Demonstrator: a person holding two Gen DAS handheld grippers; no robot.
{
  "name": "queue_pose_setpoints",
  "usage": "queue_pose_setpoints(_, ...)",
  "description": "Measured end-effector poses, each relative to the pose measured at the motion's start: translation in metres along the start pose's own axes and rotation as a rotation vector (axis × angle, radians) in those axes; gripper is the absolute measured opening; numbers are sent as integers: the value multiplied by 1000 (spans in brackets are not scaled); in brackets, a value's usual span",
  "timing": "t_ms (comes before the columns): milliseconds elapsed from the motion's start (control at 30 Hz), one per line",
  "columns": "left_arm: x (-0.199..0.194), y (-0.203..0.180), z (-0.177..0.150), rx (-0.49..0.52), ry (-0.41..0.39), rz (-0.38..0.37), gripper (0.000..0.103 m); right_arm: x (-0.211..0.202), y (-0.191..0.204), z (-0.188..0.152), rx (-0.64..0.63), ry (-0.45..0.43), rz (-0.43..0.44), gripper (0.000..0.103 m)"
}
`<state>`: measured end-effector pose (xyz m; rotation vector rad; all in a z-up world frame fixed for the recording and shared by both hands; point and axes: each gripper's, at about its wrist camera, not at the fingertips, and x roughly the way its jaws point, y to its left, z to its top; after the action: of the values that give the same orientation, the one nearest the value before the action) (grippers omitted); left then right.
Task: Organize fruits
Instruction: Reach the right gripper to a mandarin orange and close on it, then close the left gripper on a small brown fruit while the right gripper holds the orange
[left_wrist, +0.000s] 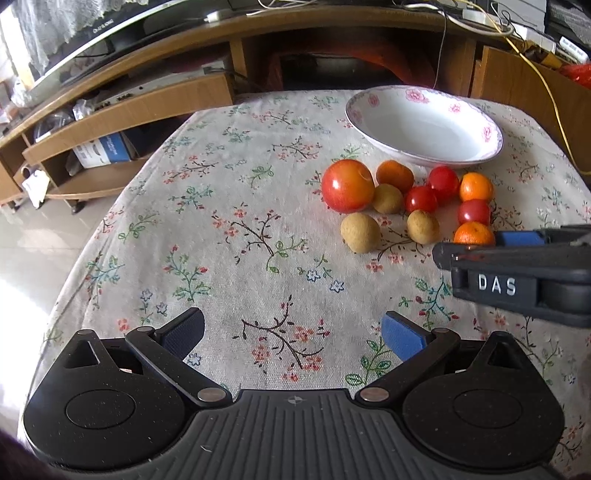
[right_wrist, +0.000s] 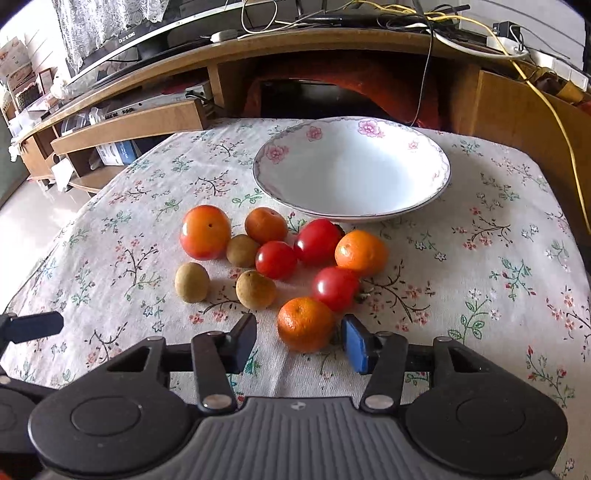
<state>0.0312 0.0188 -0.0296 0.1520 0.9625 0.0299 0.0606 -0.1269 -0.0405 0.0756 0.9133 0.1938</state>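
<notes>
Floral tablecloth (right_wrist: 480, 258), wooden TV stand (right_wrist: 332, 40) behind — both grippers spread, left gripper (left_wrist: 291, 332), right gripper (right_wrist: 299, 341)

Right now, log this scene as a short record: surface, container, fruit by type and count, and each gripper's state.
surface: table under a floral tablecloth
container: white bowl with pink flower rim, holding nothing
fruit location: all on the cloth, clustered in front of the bowl
large tomato: one
cherry tomatoes: three
small oranges: three
longans: three
right gripper: open, nearest orange between its fingers
left gripper: open, over bare cloth
</notes>
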Motion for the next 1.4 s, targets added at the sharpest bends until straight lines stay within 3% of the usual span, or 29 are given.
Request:
queue_pose_setpoints(167, 6, 0, -4, 1, 22, -13, 103, -1, -1, 1, -8, 19, 3, 51)
queue_pose_setpoints(267, 7, 2, -4, -14, 21, -30, 103, -1, -2, 3, -12, 21, -20, 35)
queue_pose_setpoints(433, 10, 8, -7, -70, 29, -73, 103, -5, -1, 0, -32, 27, -12, 34)
queue_pose_setpoints(800, 4, 3, -25, -67, -104, -72, 103, -25, -16, -2, 15, 24, 38, 34)
queue_pose_setpoints(1000, 7, 3, -4, -40, -37, -128, 103, -38, -24, -5, 25, 17, 38, 34)
queue_pose_setpoints(1167, 12, -12, 22, 48, -85, -136, 103, -51, -36, 1, 52, 8, 40, 34)
queue_pose_setpoints(1233, 19, -17, 29, 82, -88, -131, 95, -53, -41, 4, 58, 13, 39, 34)
queue_pose_setpoints(1400, 38, -11, 45, 70, -68, -198, 79, -57, -48, 11, 23, 21, 20, 34)
